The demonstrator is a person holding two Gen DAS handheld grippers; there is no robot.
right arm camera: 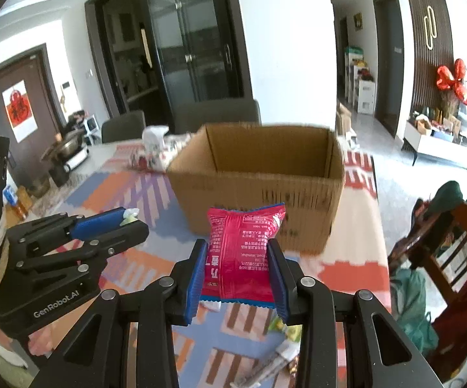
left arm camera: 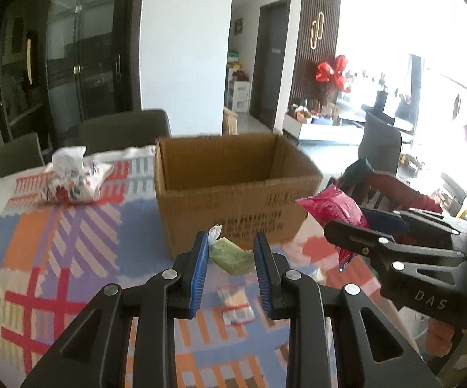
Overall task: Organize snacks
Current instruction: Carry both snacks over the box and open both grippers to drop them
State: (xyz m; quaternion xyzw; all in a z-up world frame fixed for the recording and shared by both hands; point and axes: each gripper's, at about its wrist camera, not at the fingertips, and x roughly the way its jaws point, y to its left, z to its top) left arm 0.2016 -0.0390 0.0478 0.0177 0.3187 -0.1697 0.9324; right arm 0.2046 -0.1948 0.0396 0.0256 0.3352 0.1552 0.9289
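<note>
An open cardboard box (left arm camera: 230,190) stands on the patterned tablecloth; it also shows in the right wrist view (right arm camera: 265,174). My left gripper (left arm camera: 231,258) is shut on a small green wrapped snack (left arm camera: 230,255), held above the table in front of the box. Its white wrapper end pokes out in the right wrist view (right arm camera: 130,215). My right gripper (right arm camera: 238,266) is shut on a red snack packet (right arm camera: 243,252) and holds it upright before the box. That packet also shows in the left wrist view (left arm camera: 333,207), right of the box.
A small clear packet (left arm camera: 235,304) lies on the cloth below my left gripper. More loose snacks (right arm camera: 281,349) lie under my right gripper. A white printed bag (left arm camera: 75,177) lies behind left of the box. Chairs stand at the far edge; a wooden chair (right arm camera: 453,245) stands right.
</note>
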